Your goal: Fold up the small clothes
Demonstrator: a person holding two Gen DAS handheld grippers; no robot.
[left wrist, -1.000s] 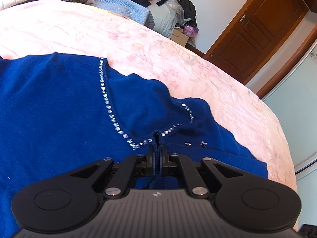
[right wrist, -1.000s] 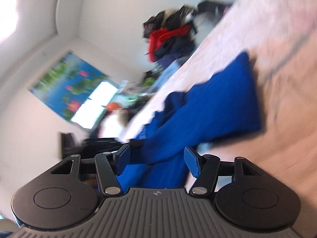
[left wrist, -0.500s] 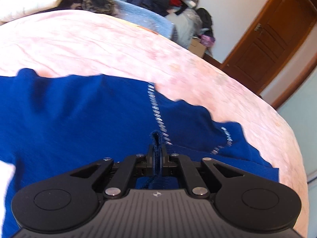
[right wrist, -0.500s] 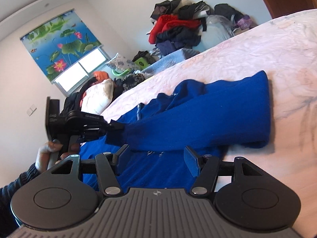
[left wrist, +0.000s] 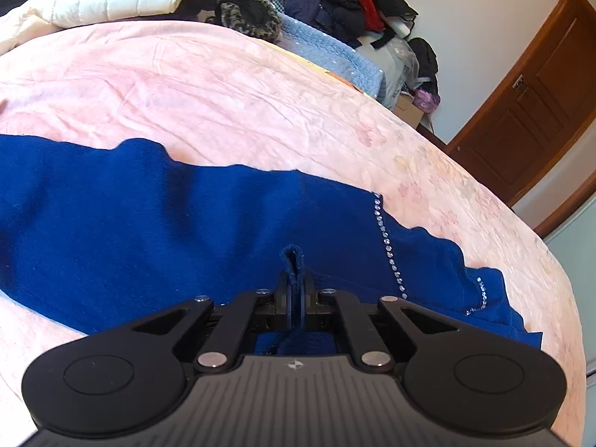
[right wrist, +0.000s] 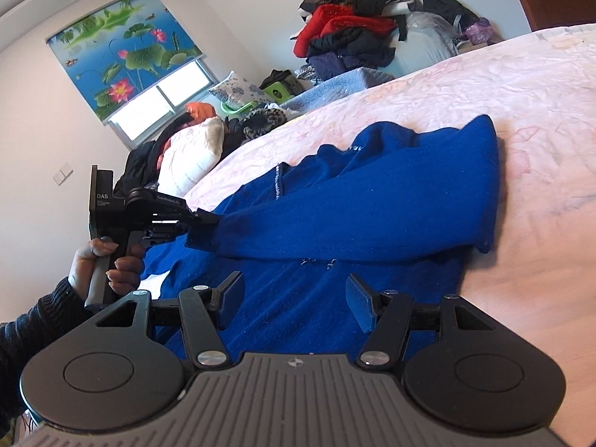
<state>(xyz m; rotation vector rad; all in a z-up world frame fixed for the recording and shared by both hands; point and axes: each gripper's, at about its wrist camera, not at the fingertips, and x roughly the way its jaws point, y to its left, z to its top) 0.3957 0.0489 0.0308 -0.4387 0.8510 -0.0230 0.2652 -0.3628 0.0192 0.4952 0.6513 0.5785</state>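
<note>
On the pink bed (left wrist: 231, 85), a royal-blue knit sweater (left wrist: 156, 223) with rhinestone trim is lying spread; the left tool (left wrist: 295, 290) is pinching its sleeve cuff, while the right tool (right wrist: 294, 303) is hovering open above it.

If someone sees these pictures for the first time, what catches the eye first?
The bright blue sweater, trimmed with a line of rhinestones, spreads across the pink bedspread. The left gripper has its jaws shut on a fold of the sweater's sleeve, while the right gripper hangs open above the cloth. Behind the bed, a lotus-print window blind and a pile of clothes stand out.
</note>
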